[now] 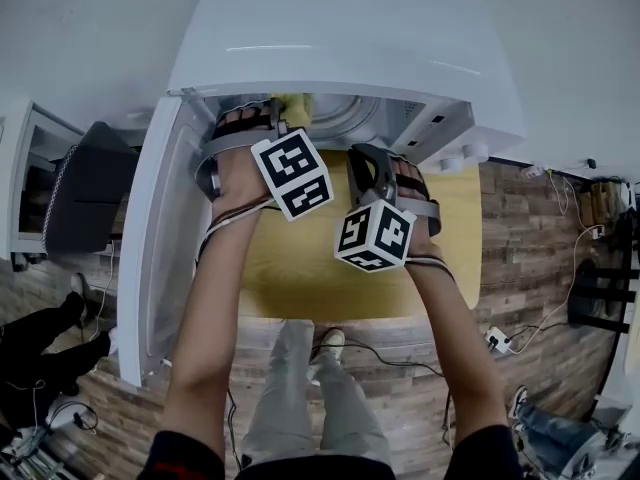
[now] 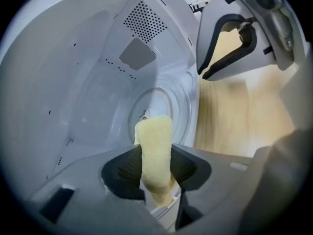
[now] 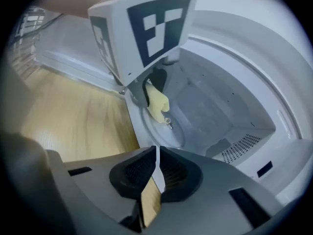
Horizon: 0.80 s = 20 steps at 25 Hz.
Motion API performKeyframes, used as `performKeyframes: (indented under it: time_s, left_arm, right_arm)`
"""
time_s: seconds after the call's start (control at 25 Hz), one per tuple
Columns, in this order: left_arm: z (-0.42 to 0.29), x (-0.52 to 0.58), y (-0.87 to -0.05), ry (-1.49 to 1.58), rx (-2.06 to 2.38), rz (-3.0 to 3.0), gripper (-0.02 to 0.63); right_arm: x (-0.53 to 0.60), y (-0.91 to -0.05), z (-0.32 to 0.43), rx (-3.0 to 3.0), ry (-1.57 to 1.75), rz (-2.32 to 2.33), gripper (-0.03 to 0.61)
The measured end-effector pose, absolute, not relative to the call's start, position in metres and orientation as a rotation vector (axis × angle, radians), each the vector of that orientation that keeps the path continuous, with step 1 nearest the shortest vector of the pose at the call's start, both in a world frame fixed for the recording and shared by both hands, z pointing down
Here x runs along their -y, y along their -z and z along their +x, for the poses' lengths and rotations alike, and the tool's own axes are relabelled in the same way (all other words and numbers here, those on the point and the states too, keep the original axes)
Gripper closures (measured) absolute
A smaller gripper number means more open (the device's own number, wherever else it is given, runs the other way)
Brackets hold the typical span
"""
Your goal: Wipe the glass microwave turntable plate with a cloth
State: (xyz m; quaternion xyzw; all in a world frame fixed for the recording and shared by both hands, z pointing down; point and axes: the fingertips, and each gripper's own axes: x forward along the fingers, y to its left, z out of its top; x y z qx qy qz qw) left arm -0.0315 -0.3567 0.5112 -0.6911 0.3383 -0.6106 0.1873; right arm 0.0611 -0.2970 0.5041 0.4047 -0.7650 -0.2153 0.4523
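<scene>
The white microwave (image 1: 350, 38) stands open, its door (image 1: 150, 248) swung out to the left. The clear glass turntable plate (image 2: 166, 106) lies on the oven floor, also seen in the right gripper view as the plate (image 3: 161, 126). My left gripper (image 2: 155, 168) is shut on a folded yellow cloth (image 2: 155, 146), which hangs just over the plate's near part. The cloth (image 3: 157, 102) sticks out below the left gripper's marker cube (image 3: 142, 28). My right gripper (image 3: 155, 168) is shut, with the thin near rim of the plate pinched between its pads at the oven's front edge.
The microwave sits on a yellow wooden table (image 1: 300, 268). A black chair (image 1: 85, 198) stands at the left. Cables and a power strip (image 1: 497, 340) lie on the wooden floor at the right. The person's legs (image 1: 300, 388) are below the table edge.
</scene>
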Motion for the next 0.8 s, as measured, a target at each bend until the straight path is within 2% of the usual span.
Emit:
performKeyframes:
  time_s: [0.8]
  left_arm:
    - [-0.023, 0.251, -0.435, 1.324, -1.174, -2.479, 0.476]
  right_arm:
    - [0.242, -0.368, 0.098, 2.033, 0.269, 1.337, 0.566]
